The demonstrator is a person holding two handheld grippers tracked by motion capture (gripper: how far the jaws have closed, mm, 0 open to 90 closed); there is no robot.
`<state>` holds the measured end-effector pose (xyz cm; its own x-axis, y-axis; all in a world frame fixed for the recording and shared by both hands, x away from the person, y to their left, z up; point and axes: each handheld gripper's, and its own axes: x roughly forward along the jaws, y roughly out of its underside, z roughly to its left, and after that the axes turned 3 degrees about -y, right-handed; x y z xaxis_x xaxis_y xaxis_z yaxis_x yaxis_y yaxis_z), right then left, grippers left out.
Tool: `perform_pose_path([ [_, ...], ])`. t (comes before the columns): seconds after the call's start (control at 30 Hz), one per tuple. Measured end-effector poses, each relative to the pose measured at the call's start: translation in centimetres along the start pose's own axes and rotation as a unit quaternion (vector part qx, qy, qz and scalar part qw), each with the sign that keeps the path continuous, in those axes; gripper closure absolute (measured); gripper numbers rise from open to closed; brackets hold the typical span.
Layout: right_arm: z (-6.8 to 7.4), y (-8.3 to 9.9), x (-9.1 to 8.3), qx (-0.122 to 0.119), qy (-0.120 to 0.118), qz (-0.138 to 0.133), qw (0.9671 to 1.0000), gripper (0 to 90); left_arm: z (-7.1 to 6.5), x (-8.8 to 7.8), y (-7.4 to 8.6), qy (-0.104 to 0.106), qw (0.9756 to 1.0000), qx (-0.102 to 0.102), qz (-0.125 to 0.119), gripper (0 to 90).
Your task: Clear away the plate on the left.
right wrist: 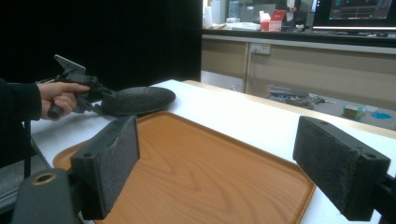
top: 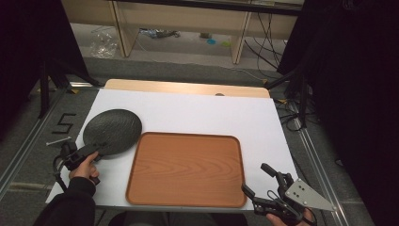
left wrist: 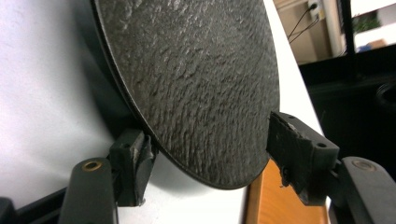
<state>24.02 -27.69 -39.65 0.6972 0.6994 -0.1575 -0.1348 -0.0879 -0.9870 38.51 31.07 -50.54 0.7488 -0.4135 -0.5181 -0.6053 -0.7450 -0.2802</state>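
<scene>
Left tongs (left wrist: 205, 154) astride dark plate's (top: 113, 131) rim, pads not pressing, right tongs (top: 258, 178) spread, tray (top: 186, 169).

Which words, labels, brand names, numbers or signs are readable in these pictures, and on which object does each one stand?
"5": a figure in black strips on the grey floor, left of the table, in the high view.
Monitor at the back of the right gripper view: coloured lines on its screen, too small and blurred to read.
Red box on the far counter: any print is too blurred to read.
Dark round plate, wooden tray, both grippers: no text.
</scene>
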Motion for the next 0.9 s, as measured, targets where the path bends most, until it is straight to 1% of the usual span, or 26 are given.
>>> perform_pose_path([
  [0.1, 0.02, 0.01, 0.02, 0.000, 0.000, 0.001, 1.0000, 15.6, 0.03, 0.09, 0.05, -0.001, 0.9999, -0.011, -0.007, 35.2],
  [0.13, 0.02, 0.01, 0.02, 0.000, 0.000, 0.001, 1.0000, 15.6, 0.05, 0.12, 0.01, 0.001, 0.9998, -0.016, -0.007, 35.2],
  [0.17, 0.04, 0.01, 0.06, -0.001, 0.000, 0.001, 1.0000, 15.6, 0.19, 0.15, -0.03, 0.007, 0.9997, -0.023, -0.009, 35.9],
  [0.23, 0.06, 0.01, 0.07, -0.001, -0.001, 0.001, 1.0000, 15.6, 0.23, 0.20, -0.04, 0.005, 0.9994, -0.031, -0.015, 36.5],
  [0.27, 0.07, 0.00, 0.05, 0.000, -0.003, 0.004, 1.0000, 15.6, 0.21, 0.22, -0.03, 0.003, 0.9993, -0.032, -0.017, 36.9],
  [0.33, 0.06, -0.02, 0.06, -0.001, -0.003, 0.004, 1.0000, 15.5, 0.24, 0.26, 0.02, 0.000, 0.9991, -0.035, -0.025, 39.8],
  [0.37, 0.06, -0.05, 0.07, 0.000, -0.003, 0.004, 1.0000, 15.6, 0.31, 0.26, 0.09, -0.004, 0.9986, -0.042, -0.032, 42.2],
  [0.4, 0.08, -0.07, 0.06, 0.001, -0.004, 0.009, 0.9999, 15.6, 0.40, 0.24, 0.13, -0.009, 0.9983, -0.045, -0.035, 46.5],
  [0.43, 0.07, -0.01, 0.06, -0.001, -0.003, 0.012, 0.9999, 15.6, 0.54, 0.25, 0.19, -0.012, 0.9978, -0.051, -0.040, 55.7],
  [0.47, 0.07, -0.01, 0.06, -0.001, -0.003, 0.012, 0.9999, 15.6, 0.64, 0.26, 0.28, -0.019, 0.9971, -0.056, -0.047, 55.7],
  [0.5, 0.04, 0.01, 0.07, -0.001, -0.004, 0.006, 1.0000, 15.6, 0.72, 0.29, 0.35, -0.022, 0.9965, -0.062, -0.051, 66.3],
  [0.53, 0.04, 0.01, 0.07, -0.001, -0.004, 0.006, 1.0000, 15.6, 0.80, 0.28, 0.36, -0.026, 0.9963, -0.063, -0.052, 66.3],
  [0.57, 0.05, -0.04, 0.02, 0.000, -0.003, 0.005, 1.0000, 15.6, 0.85, 0.27, 0.39, -0.034, 0.9957, -0.063, -0.058, 70.2],
  [0.6, 0.03, -0.05, 0.05, 0.000, -0.005, -0.003, 1.0000, 15.6, 0.85, 0.24, 0.41, -0.034, 0.9952, -0.068, -0.062, 72.8],
  [0.63, 0.02, -0.06, -0.01, 0.000, -0.003, 0.001, 1.0000, 15.6, 0.88, 0.14, 0.40, -0.026, 0.9944, -0.076, -0.069, 73.8],
  [0.67, 0.00, -0.01, 0.03, -0.001, -0.001, 0.003, 1.0000, 15.6, 0.86, 0.03, 0.35, -0.017, 0.9942, -0.078, -0.073, 76.0],
  [0.7, 0.03, -0.03, 0.03, 0.000, -0.001, 0.003, 1.0000, 15.6, 0.78, -0.08, 0.28, -0.009, 0.9937, -0.076, -0.082, 79.5],
  [0.73, 0.03, -0.03, 0.03, 0.000, -0.001, 0.003, 1.0000, 15.6, 0.67, -0.18, 0.23, -0.002, 0.9934, -0.074, -0.088, 79.5],
  [0.77, 0.04, -0.08, 0.00, 0.001, -0.006, 0.005, 1.0000, 15.6, 0.46, -0.31, 0.17, 0.001, 0.9932, -0.073, -0.091, 80.3],
  [0.8, 0.03, -0.08, 0.03, 0.000, -0.006, 0.004, 1.0000, 15.7, 0.38, -0.33, 0.16, 0.001, 0.9931, -0.070, -0.094, 81.3],
  [0.83, 0.03, -0.04, 0.05, -0.001, -0.004, 0.005, 1.0000, 15.7, 0.39, -0.37, 0.15, 0.004, 0.9927, -0.073, -0.096, 82.0],
  [0.87, 0.03, -0.01, 0.03, 0.001, -0.004, 0.008, 1.0000, 15.7, 0.35, -0.44, 0.09, 0.009, 0.9919, -0.082, -0.097, 82.7],
  [0.9, 0.02, -0.01, 0.02, 0.000, -0.003, 0.007, 1.0000, 15.7, 0.38, -0.44, -0.02, 0.009, 0.9914, -0.085, -0.099, 83.2],
])
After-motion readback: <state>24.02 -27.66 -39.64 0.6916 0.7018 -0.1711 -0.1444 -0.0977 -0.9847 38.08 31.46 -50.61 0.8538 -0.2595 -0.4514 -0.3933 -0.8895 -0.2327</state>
